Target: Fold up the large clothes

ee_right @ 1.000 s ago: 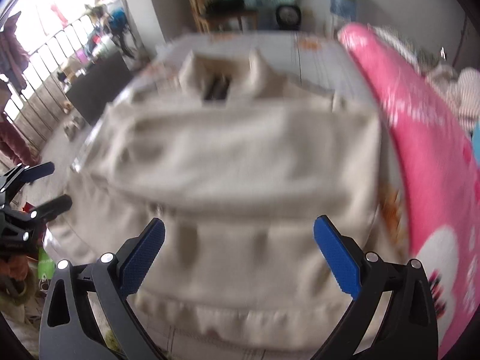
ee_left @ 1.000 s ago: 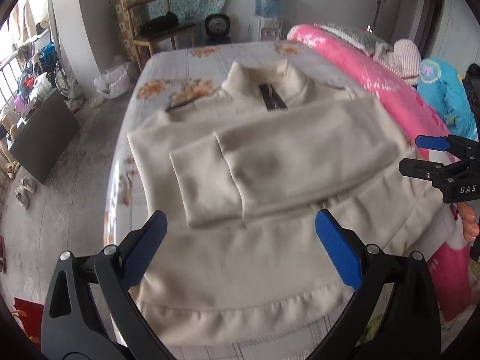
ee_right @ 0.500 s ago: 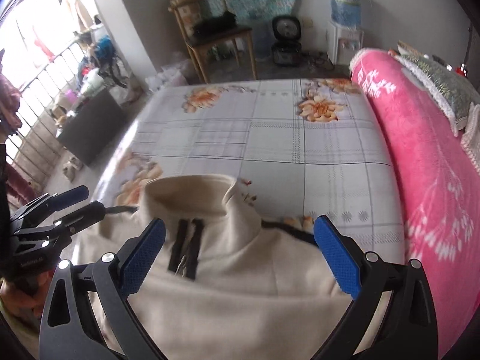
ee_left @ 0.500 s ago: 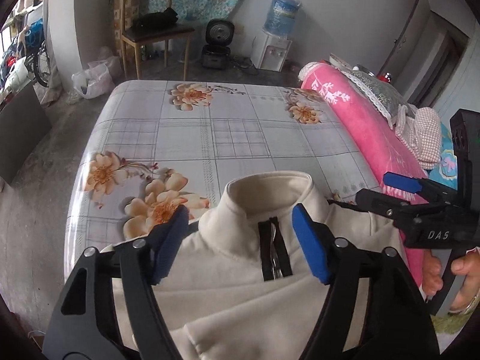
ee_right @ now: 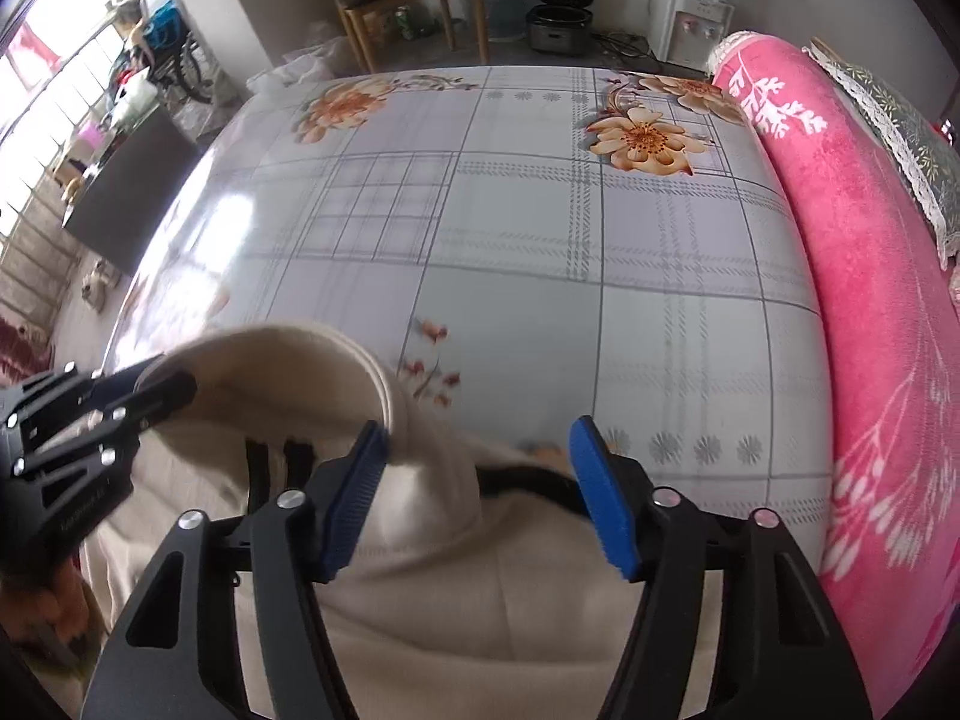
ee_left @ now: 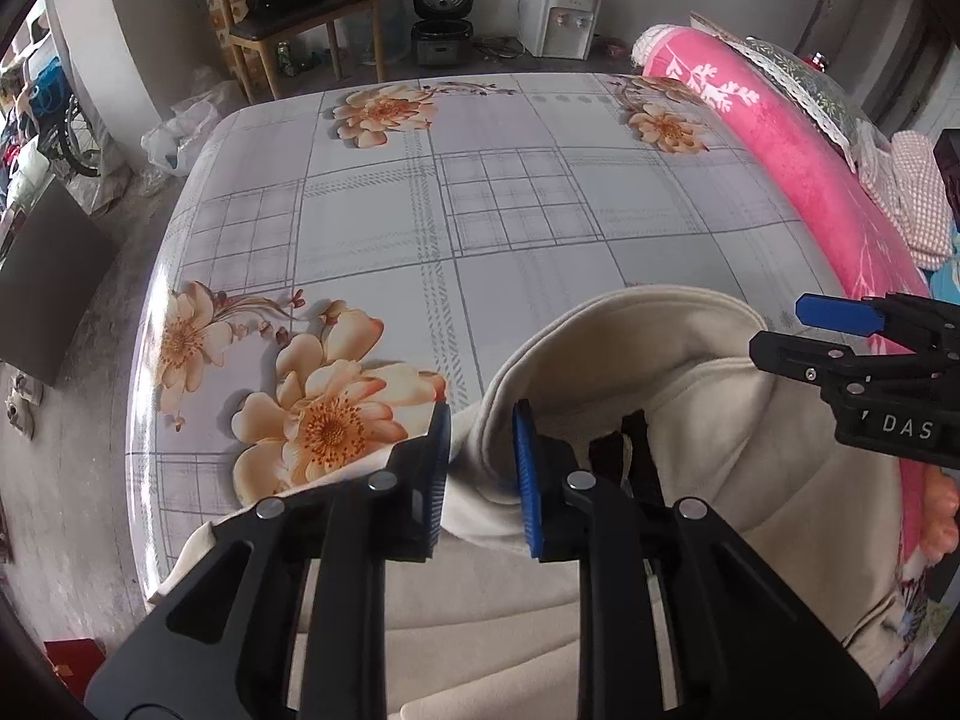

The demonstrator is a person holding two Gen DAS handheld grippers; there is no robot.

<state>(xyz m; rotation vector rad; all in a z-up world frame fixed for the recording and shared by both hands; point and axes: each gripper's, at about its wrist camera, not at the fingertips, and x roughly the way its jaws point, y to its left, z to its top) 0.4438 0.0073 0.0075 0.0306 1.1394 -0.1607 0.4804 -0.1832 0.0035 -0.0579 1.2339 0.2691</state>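
Both grippers now up at the sweater point(ee_left: 690, 480) collar, steeply down-tilted, jaws just closing: left gripper point(ee_left: 480, 468) pinching fabric, right gripper point(ee_right: 480, 492) still apart.

A lived-in home bedroom: a bed point(ee_left: 510, 228) with a flowered, checked sheet, a rolled pink blanket point(ee_right: 870, 276) along its side, a wooden chair point(ee_left: 300, 18), a rice cooker point(ee_left: 441, 15) and a water dispenser point(ee_left: 558, 12) on the floor by the wall, and a barred window point(ee_right: 36, 120).
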